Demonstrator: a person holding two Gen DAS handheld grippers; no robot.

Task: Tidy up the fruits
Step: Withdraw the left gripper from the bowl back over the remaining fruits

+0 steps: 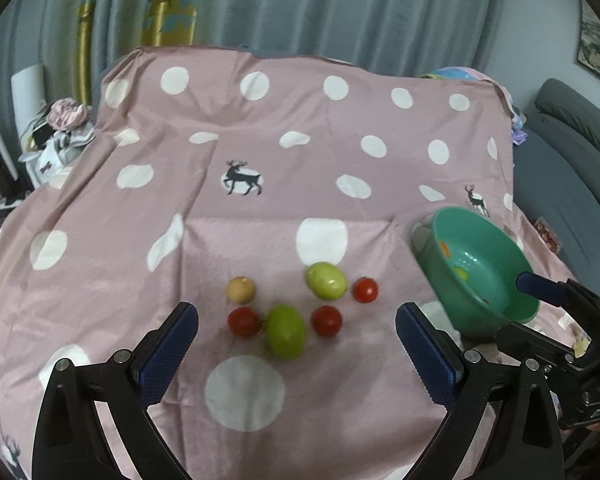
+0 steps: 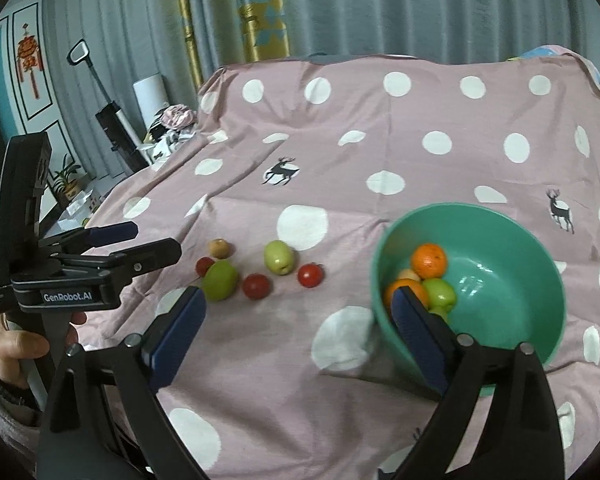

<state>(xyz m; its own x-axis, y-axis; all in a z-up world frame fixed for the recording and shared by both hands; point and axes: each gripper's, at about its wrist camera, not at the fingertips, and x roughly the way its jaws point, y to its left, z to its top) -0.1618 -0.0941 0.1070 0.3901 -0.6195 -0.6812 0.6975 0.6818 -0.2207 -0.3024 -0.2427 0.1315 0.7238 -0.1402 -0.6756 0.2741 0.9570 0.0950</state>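
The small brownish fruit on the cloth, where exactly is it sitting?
In the left wrist view the small brownish fruit lies at the cluster's far left, just behind a red tomato on the pink cloth.

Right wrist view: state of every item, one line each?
Green plastic bowl: upright on cloth, partly filled with fruit.
Orange: in bowl, on top.
Green apple: in bowl.
Three red tomatoes: loose on cloth.
Two green fruits: loose on cloth.
Small tan fruit: loose on cloth.
Left tongs: open, empty.
Right tongs: open, empty.
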